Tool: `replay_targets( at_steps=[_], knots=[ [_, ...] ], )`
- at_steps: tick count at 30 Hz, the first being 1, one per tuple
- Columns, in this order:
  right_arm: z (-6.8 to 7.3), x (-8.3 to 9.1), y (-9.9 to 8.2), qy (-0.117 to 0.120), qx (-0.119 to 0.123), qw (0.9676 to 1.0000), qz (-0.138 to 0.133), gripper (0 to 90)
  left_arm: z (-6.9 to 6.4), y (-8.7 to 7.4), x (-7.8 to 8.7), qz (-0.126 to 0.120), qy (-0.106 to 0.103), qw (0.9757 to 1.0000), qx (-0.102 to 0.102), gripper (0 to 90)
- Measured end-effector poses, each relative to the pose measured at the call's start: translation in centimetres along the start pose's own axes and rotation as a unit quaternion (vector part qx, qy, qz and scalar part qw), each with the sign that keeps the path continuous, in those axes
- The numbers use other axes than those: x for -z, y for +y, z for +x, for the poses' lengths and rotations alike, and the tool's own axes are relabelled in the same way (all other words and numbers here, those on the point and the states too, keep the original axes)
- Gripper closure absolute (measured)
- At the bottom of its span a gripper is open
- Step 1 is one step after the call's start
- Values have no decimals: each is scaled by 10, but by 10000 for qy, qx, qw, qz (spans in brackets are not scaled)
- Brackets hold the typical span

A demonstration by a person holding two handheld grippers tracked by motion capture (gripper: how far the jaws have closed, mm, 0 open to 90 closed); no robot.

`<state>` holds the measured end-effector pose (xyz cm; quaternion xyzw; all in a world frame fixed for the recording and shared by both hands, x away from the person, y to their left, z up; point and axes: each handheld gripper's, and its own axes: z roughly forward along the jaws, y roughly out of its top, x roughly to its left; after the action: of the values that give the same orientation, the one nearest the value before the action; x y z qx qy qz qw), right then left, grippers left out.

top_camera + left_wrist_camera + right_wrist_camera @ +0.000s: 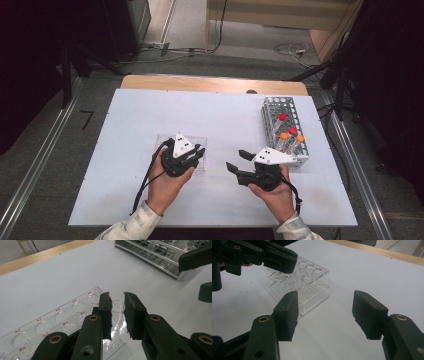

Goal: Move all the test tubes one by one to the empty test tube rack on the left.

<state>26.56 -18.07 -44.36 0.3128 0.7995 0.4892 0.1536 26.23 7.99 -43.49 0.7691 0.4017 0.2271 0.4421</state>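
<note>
Two racks stand on the white table: a clear acrylic rack near the middle and a metal wire rack toward the right edge. From the high view, the wire rack carries tubes with red caps and orange caps, colours that the left gripper view does not bring out; there the wire rack appears as a strip of holes and rails at the top right.

The left gripper view gives what the high view cannot: the clear rack has rows of round holes labelled in red, A2 to A6 and B2 to B5 among those readable. A clear tube stands in a hole at the rack's near end, its open rim just between the jaws of the left gripper. The jaws stand a narrow gap apart, about as wide as the tube; whether they press on the tube cannot be told. In the high view the left gripper sits over the clear rack's near right part, held by the left hand.

The right gripper view shows the right gripper with jaws spread wide and nothing between them, only bare table. The clear rack lies ahead of it and to its left, well apart from the jaws, with the left gripper over the rack. In the high view the right gripper, in the right hand, sits between the two racks, just beside the wire rack's near corner.
</note>
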Motion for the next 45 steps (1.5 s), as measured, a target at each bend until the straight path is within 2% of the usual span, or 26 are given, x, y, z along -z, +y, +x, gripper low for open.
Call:
replay_targets(
  at_steps=[5,11,13,17,19,21,25,28,36,45],
  knots=[
    [0,-1,0,13,-6,10000,10,366,1,0,0,-9,-47,10000,48,755],
    [0,0,0,0,-5,10000,-7,362,2,1,3,-69,-202,9996,179,661],
    [0,1,0,0,-15,10000,-13,360,4,2,4,-121,-253,9992,281,593],
    [0,1,0,-1,-19,10000,-15,360,9,4,10,-275,-387,9977,476,553],
    [-2,3,-1,-32,-17,10000,-17,358,13,6,14,-362,-438,9967,583,484],
    [-2,4,-1,-47,-17,10000,-10,357,17,7,18,-473,-490,9952,706,461],
    [-6,8,-2,-121,-42,9999,-25,345,25,8,25,-644,-404,9937,826,312],
    [-9,12,-3,-155,-56,9999,-51,318,31,7,30,-683,-319,9926,949,264],
    [-16,26,-7,-282,-174,9993,-152,255,42,5,34,-660,-138,9927,999,245],
    [-31,51,-16,-518,-371,9975,-299,192,46,4,35,-654,-40,9927,1008,247]
  ],
)
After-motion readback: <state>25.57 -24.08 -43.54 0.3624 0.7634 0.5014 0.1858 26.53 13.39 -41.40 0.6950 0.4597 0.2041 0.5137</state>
